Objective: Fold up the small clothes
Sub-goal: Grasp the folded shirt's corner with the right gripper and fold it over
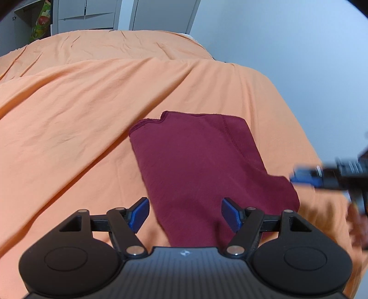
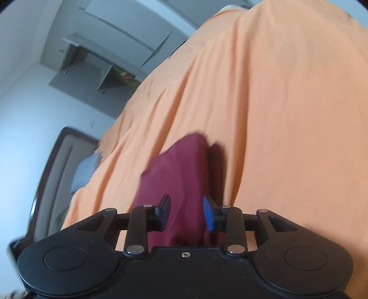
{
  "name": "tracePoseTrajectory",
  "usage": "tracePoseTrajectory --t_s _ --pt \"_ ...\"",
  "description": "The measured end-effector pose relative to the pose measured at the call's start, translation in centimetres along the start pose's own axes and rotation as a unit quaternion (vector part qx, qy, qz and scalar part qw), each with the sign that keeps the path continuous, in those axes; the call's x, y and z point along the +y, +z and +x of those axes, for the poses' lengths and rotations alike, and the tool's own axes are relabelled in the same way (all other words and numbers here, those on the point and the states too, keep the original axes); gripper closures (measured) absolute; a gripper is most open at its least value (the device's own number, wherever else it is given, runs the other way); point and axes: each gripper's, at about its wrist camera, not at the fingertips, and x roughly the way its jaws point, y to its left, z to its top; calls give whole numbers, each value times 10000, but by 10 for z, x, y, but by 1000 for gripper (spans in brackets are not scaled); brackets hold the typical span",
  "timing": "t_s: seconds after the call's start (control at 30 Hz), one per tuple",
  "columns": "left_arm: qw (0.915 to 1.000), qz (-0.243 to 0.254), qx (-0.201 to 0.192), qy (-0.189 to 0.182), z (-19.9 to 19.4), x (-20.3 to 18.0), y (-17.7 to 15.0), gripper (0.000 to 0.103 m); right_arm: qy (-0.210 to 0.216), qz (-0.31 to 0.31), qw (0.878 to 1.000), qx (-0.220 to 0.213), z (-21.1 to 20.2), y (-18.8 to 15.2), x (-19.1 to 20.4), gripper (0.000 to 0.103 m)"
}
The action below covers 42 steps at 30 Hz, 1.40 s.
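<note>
One orange sheet (image 1: 92, 110) covers the bed, with grey cupboards (image 1: 92, 13) and a wall beyond. The folded maroon garment (image 1: 195, 165) lies flat on it. Left gripper (image 1: 185, 215) and right gripper (image 2: 186, 212) hover spread, holding nothing.

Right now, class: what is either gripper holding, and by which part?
Nothing. The left gripper and right gripper are open over the garment.
</note>
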Motion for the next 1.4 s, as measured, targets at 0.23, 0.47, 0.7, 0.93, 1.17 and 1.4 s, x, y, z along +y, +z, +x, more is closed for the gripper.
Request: tracePoseTrajectory --t_s 0.23,0.47,0.7,0.93,1.17,1.4 --pt "9997 254 -21 24 3 -16 14 29 287 63 9980 557 -4 -39 -2 83" --pt "9997 155 163 115 12 -13 8 28 693 505 9948 548 -29 -56 -21 97" --pt "9992 218 339 81 17 -15 -3 28 -594 -185 9937 933 -13 -65 -28 95" --pt "9983 368 460 -38 21 -24 -22 27 -113 268 9995 151 -37 -25 -19 69" --pt "9981 267 549 -43 28 -28 -33 25 -329 -230 9991 -154 31 59 3 62" --pt "9976 150 678 -79 39 -22 -40 25 -143 -271 9995 34 80 93 0 99"
